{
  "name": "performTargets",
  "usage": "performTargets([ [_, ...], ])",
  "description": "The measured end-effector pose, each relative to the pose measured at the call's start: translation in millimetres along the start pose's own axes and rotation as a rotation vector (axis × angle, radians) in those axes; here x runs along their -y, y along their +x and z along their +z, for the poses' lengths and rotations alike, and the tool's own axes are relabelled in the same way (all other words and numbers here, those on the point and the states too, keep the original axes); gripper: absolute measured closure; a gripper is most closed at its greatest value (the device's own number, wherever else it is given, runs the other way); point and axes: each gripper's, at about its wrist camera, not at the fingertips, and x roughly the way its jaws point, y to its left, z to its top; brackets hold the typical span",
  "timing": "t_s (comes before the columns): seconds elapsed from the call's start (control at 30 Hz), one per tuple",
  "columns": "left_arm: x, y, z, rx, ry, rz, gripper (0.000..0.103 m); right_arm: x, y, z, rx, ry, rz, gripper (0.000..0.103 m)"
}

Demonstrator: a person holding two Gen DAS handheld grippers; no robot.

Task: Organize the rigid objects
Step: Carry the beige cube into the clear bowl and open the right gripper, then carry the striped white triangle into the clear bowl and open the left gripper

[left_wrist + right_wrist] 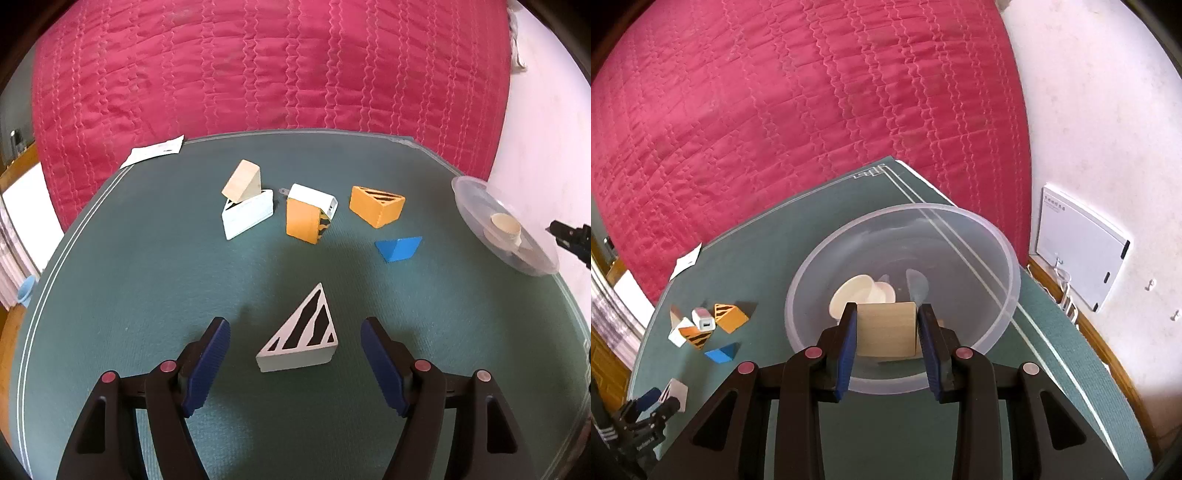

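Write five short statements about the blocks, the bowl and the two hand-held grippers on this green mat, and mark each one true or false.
1. The right hand-held gripper clamps a plain wooden block. True.
2. The left hand-held gripper is shut on the white striped wedge. False: its pads stand open, apart from the wedge that lies between them on the mat.
3. The clear bowl is empty. False: a cream round piece lies in it.
4. A wooden wedge leans on the white triangular piece. True.
5. The blue wedge sits inside the bowl. False: it lies on the green mat, near an orange striped piece.
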Motion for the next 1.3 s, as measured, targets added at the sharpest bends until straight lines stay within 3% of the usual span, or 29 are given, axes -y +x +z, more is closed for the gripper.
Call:
performTargets([
  [0.17,0.9,5.5,0.1,-0.025,0.003,0.003,0.027,8.6,4.0,2.4,0.011,0.022,-0.01,0.069],
  [0.2,0.0,6.0,-0.3,-0.03,0.001,0.003,0.027,10.5,5.1,3.3,0.012,0.026,-0.009,0.065],
  [0.23,-0.7,6.9,-0.2,-0.034,-0.003,0.003,0.027,12.7,6.0,4.5,0.014,0.032,-0.007,0.055],
  [0.3,-1.8,7.7,-0.7,-0.04,-0.009,0.004,0.029,16.8,6.1,5.8,0.025,0.044,-0.008,0.048],
  [0.43,-1.1,9.2,-1.7,-0.053,-0.004,0.007,0.035,20.0,7.1,3.7,0.025,0.051,-0.014,0.048],
  [0.67,0.1,11.8,-2.8,-0.07,0.007,0.01,0.06,20.7,10.4,-4.1,0.019,0.028,-0.036,0.048],
  [0.97,5.6,8.5,-1.7,-0.055,0.019,0.025,0.06,14.9,5.3,-6.4,0.034,-0.001,-0.03,0.048],
  [1.3,48.3,2.6,15.4,-0.021,0.072,-0.045,0.06,24.1,0.9,-3.2,0.049,0.006,-0.045,0.048],
])
